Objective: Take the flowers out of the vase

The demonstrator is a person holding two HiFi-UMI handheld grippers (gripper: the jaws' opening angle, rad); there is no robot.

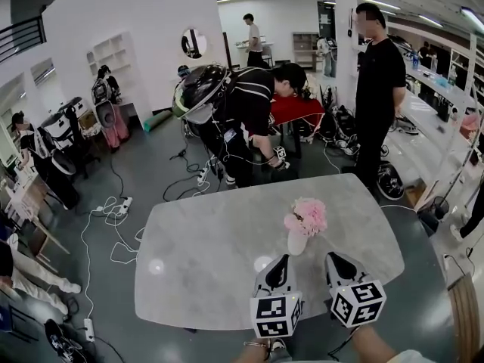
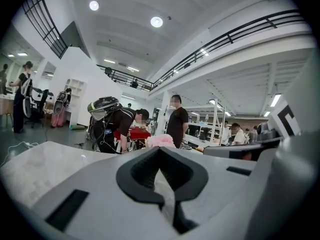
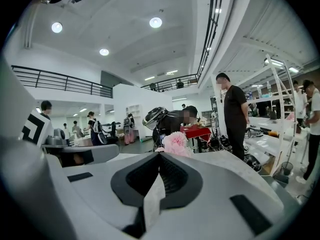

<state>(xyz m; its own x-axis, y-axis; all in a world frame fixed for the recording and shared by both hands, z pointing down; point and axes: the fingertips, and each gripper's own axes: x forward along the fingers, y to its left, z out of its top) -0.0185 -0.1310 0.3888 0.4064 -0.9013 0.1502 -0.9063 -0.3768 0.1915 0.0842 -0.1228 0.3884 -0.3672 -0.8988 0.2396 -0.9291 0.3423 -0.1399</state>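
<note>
Pink flowers (image 1: 307, 215) stand in a small white vase (image 1: 298, 242) on the grey marble table (image 1: 204, 255), towards its right side. My left gripper (image 1: 283, 259) is shut and empty, its tips just in front and left of the vase. My right gripper (image 1: 330, 258) is also shut and empty, in front and right of the vase. Over the shut jaws in the left gripper view, the flowers (image 2: 160, 140) peek out ahead. In the right gripper view the flowers (image 3: 175, 143) rise just beyond the jaw tips.
A person with a backpack (image 1: 242, 104) bends over beyond the table's far edge. Another person in black (image 1: 376, 89) stands at the back right. Cables (image 1: 113, 210) lie on the floor to the left. Shelving (image 1: 439, 112) runs along the right side.
</note>
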